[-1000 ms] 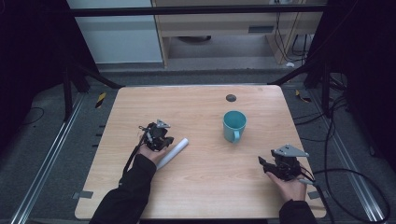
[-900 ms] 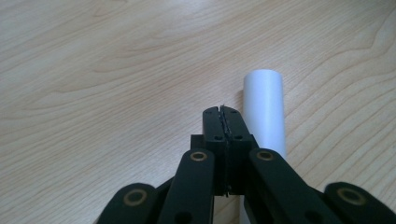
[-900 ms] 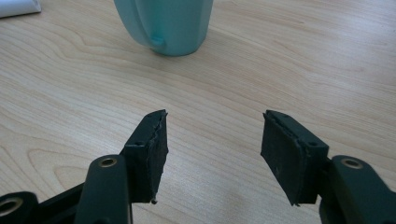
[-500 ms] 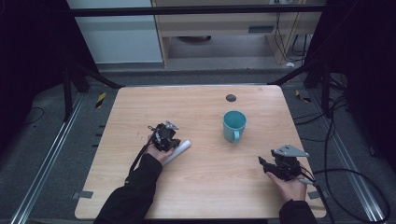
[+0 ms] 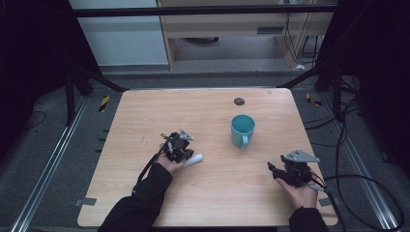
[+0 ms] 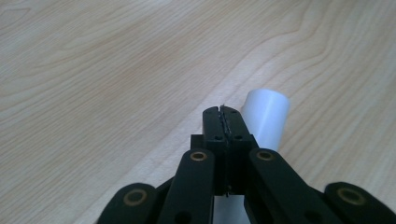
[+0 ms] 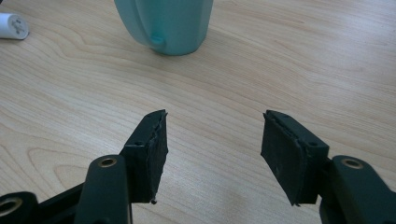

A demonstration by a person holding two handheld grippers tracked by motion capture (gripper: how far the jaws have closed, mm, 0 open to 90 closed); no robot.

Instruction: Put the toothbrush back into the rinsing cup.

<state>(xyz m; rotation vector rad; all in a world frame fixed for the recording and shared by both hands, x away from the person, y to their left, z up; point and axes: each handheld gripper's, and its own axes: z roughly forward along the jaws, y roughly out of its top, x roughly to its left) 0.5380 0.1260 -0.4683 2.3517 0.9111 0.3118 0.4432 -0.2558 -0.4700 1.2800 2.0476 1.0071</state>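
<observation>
- Lying near the middle of the table (image 5: 145,203), toward its left edge, is one white tube (image 6: 266,114), smooth and slightly tapered, perhaps plastic.
- One teal mug (image 5: 242,130) stands right of centre, handle toward the near edge.
- Left gripper (image 6: 224,114): jaws pressed together, empty, just above the tube.
- Right gripper (image 7: 212,140): jaws spread wide, empty, near the right front corner.

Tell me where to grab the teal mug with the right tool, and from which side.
Take the mug by its handle. In the high view the handle points toward the person's edge of the table, slightly toward the right tool, which is open and already faces the mug. Come in low from that near side and close across the handle loop. The upright body looks wide, probably a poorer hold.
</observation>
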